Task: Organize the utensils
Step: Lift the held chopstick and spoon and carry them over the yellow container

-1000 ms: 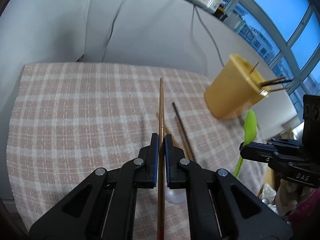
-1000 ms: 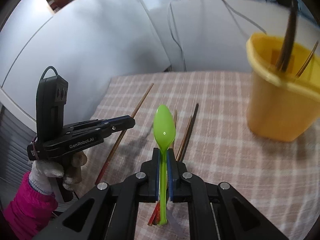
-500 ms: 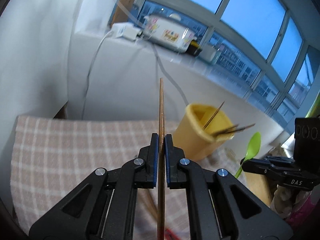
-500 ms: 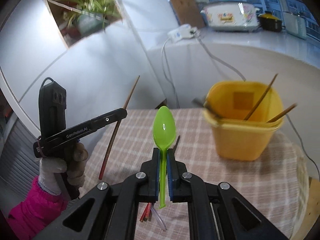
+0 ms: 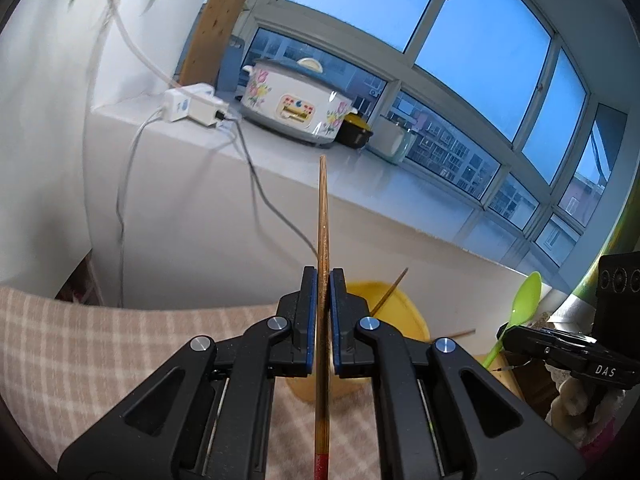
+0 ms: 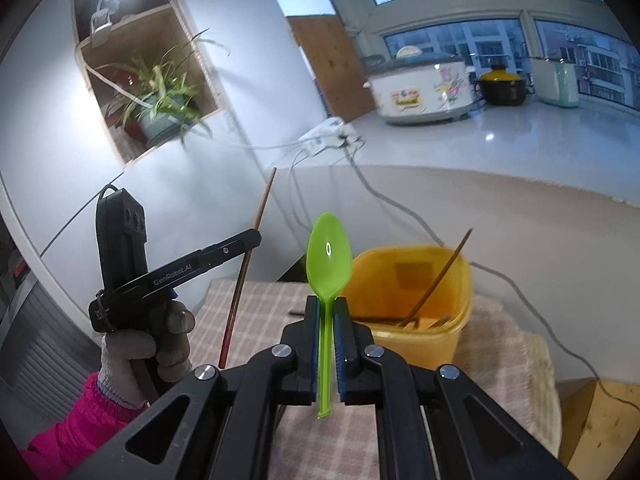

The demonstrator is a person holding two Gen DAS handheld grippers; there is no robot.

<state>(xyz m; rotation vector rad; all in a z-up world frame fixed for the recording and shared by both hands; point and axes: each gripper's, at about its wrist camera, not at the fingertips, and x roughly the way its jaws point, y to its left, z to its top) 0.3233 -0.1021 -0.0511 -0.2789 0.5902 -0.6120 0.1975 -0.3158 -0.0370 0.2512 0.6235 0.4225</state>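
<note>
I take the yellow bin [image 6: 408, 300] as my landmark; it stands on the checked tablecloth [image 6: 508, 364] below the white counter [image 6: 500, 136], where a floral rice cooker [image 5: 296, 106] sits. Left of the bin, a gloved hand [image 6: 148, 344] carries my left gripper [image 5: 323, 280], its jaws clamped on a brown chopstick [image 5: 322, 248] with a red rear end, tip up and above the bin's near side. My right gripper [image 6: 328, 308] is closed on the handle of a green spoon [image 6: 329, 260], bowl raised just left of the bin's rim. Inside the bin several chopsticks [image 6: 440, 276] lean against its walls.
</note>
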